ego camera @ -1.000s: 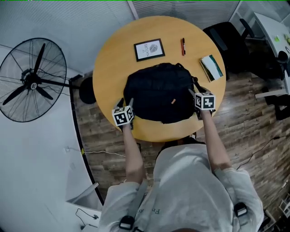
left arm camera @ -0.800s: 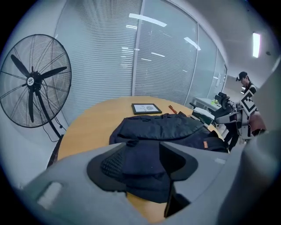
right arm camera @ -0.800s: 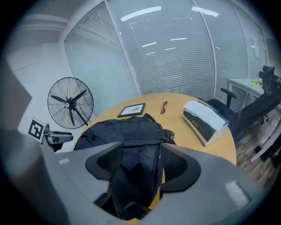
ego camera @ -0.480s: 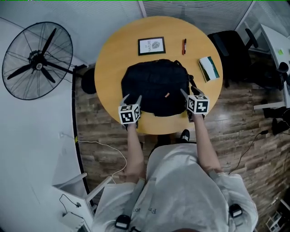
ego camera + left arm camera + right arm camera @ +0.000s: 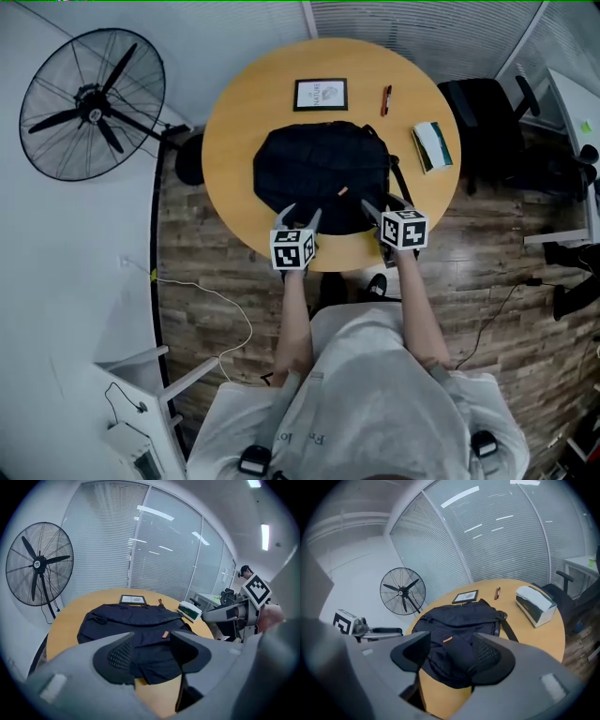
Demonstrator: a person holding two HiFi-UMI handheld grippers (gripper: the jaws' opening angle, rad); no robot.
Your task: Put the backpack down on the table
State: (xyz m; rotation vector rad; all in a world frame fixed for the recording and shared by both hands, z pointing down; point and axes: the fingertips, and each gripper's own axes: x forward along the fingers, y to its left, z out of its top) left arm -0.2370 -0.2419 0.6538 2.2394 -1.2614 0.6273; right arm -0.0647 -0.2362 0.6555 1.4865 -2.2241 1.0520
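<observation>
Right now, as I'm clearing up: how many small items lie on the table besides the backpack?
3: a framed picture at the far edge, a red pen right of it, a green-and-white box near the right edge. The backpack could hide more.

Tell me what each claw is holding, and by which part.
Nothing. The left claw and right claw are open; the backpack lies ungripped on the table.

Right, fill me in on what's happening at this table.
A person at the round table holds a gripper in each hand. The black backpack lies flat on the tabletop. The left gripper and the right gripper both hover at its near edge with jaws apart, gripping nothing. A framed picture, a pen and a small box lie on the far part of the table.
</observation>
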